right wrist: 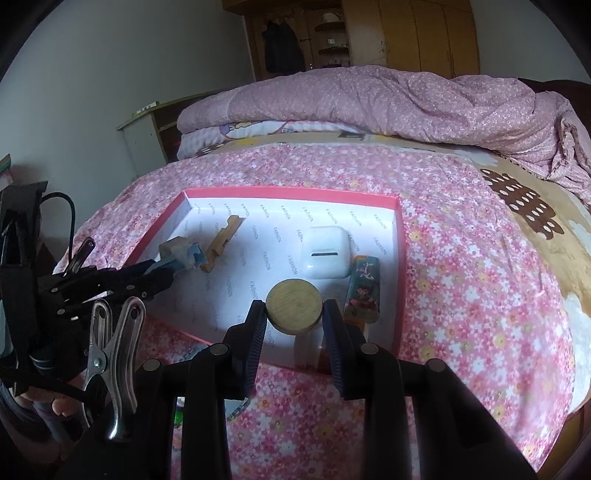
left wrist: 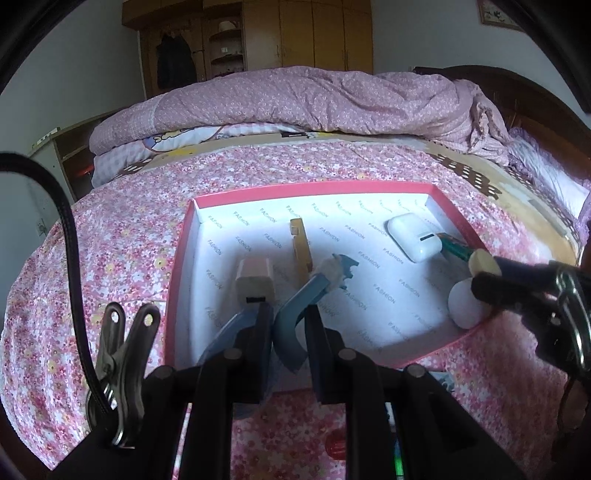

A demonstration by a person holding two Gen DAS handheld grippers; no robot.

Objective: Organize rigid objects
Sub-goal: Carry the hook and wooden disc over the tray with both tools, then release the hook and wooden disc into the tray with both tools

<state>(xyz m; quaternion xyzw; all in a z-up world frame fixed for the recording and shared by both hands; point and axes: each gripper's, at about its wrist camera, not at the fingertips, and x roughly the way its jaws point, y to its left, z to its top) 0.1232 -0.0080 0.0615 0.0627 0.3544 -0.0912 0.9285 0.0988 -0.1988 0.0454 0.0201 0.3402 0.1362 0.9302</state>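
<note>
A pink-rimmed box (left wrist: pixel 186 258) (right wrist: pixel 400 266) with a white printed floor lies on the floral bedspread. My left gripper (left wrist: pixel 290 310) (right wrist: pixel 162 273) is shut on a blue tool (left wrist: pixel 295 299) (right wrist: pixel 184 254) with pale wooden ends, held over the box's near left part. My right gripper (right wrist: pixel 294 310) (left wrist: pixel 480 284) is shut on a white jar (left wrist: pixel 465 306) with a round wooden lid (right wrist: pixel 294 306), just above the box's near right corner. On the box floor lie a yellow wooden piece (left wrist: pixel 301 243) (right wrist: pixel 221 243), a white earbud case (left wrist: pixel 413 236) (right wrist: pixel 325 254) and a green picture-printed tube (right wrist: pixel 364 288) (left wrist: pixel 454 249).
A folded pink quilt (left wrist: pixel 314 99) (right wrist: pixel 388 103) fills the far side of the bed. A wooden wardrobe (left wrist: pixel 314 33) stands behind it and a low cabinet (right wrist: pixel 144 136) to the left. A metal clip (left wrist: pixel 122 350) (right wrist: pixel 110 354) hangs on each gripper.
</note>
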